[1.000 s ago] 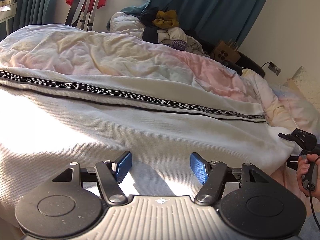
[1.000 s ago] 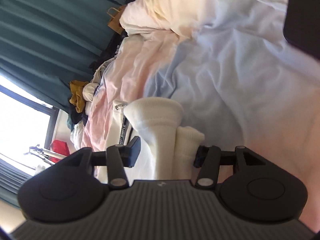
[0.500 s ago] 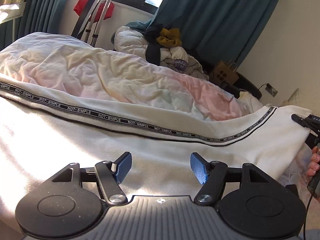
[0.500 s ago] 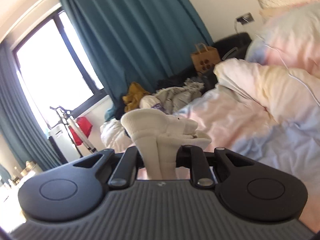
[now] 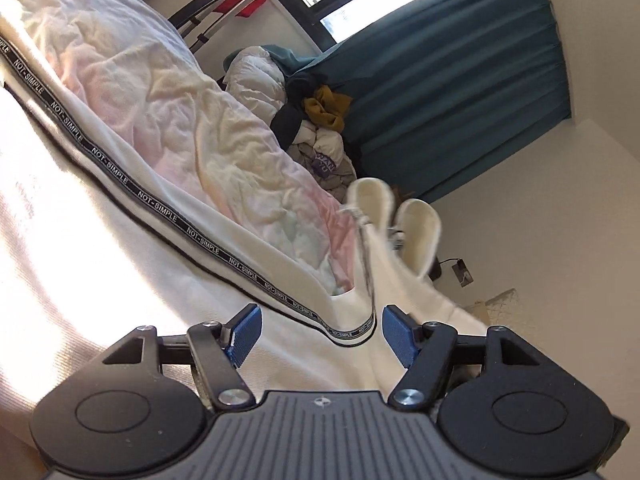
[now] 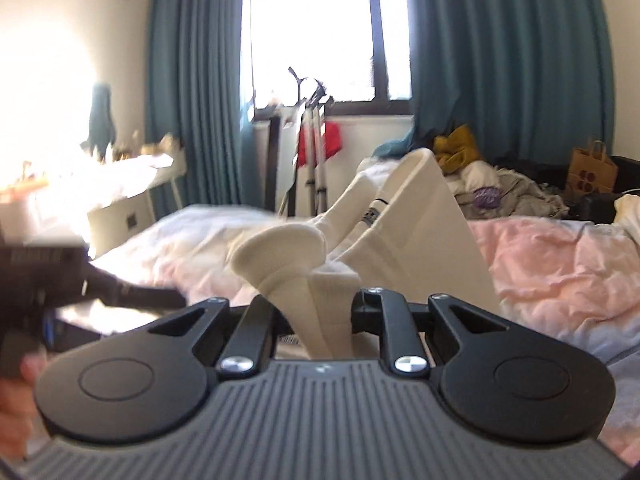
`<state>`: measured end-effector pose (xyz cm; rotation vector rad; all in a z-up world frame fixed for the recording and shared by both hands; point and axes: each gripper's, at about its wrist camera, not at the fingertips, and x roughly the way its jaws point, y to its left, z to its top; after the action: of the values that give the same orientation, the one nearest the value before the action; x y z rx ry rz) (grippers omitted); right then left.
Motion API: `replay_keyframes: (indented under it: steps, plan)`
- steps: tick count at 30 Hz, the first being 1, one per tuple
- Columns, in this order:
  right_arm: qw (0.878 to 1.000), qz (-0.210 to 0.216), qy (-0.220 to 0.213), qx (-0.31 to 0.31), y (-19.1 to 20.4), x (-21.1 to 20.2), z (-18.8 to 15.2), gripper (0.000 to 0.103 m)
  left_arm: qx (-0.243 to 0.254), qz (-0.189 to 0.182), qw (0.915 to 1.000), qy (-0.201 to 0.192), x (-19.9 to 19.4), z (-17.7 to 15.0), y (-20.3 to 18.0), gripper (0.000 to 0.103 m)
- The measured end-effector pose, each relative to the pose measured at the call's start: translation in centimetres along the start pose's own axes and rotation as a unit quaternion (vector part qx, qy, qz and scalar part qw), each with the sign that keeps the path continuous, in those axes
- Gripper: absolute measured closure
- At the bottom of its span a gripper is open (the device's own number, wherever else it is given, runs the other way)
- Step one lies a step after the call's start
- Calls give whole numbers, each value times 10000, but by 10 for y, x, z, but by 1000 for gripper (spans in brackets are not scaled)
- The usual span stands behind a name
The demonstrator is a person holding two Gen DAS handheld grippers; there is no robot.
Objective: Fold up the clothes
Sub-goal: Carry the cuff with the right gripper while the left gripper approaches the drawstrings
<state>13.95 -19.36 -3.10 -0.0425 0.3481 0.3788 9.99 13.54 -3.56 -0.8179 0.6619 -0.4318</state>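
A cream-white garment (image 5: 100, 248) with a black "NOT-SIMPLE" band (image 5: 160, 208) lies spread over the bed. My left gripper (image 5: 318, 336) is open just above it, blue pads apart, with the band's folded corner between them. My right gripper (image 6: 314, 316) is shut on the garment's ribbed cuff end (image 6: 280, 256) and holds it lifted; the raised cloth (image 6: 424, 232) stretches away above the bed. That lifted cuff end also shows in the left wrist view (image 5: 392, 220). My left gripper's body shows blurred at the left edge of the right wrist view (image 6: 48, 280).
A pink-and-white rumpled duvet (image 5: 180, 120) covers the bed. A pile of clothes (image 5: 320, 120) sits at the far end by teal curtains (image 5: 460, 80). A metal stand (image 6: 312, 152) and a red item stand under the window. A paper bag (image 6: 592, 172) is at far right.
My right gripper has lifted the cuff end off the bed and carried it up and over toward the left, folding the garment. The left gripper stays open and has tilted.
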Motion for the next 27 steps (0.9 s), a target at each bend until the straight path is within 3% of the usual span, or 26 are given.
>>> replay_keyframes:
  steps: [4, 5, 10, 15, 21, 24, 27]
  plan:
    - [9897, 466, 1120, -764, 45, 27, -48, 86, -41, 242, 9995, 185, 10, -3, 9, 32]
    - [9878, 425, 1202, -895, 51, 30, -54, 85, -52, 271, 9994, 227, 13, -3, 11, 32]
    - [9895, 532, 1139, -711, 49, 22, -43, 85, 3, 337, 9987, 380, 25, -7, 14, 31]
    - [9949, 592, 734, -346, 48, -2, -42, 86, -41, 372, 9981, 499, 35, -11, 17, 31]
    - [9964, 616, 447, -385, 51, -9, -36, 85, -864, -178, 9946, 546, 41, -8, 32, 28]
    - [9959, 678, 428, -426, 51, -6, -34, 85, -718, 186, 9945, 734, 59, -5, 30, 31]
    - [9942, 725, 549, -573, 55, 0, -36, 85, -352, 673, 9926, 946, 77, 0, 19, 43]
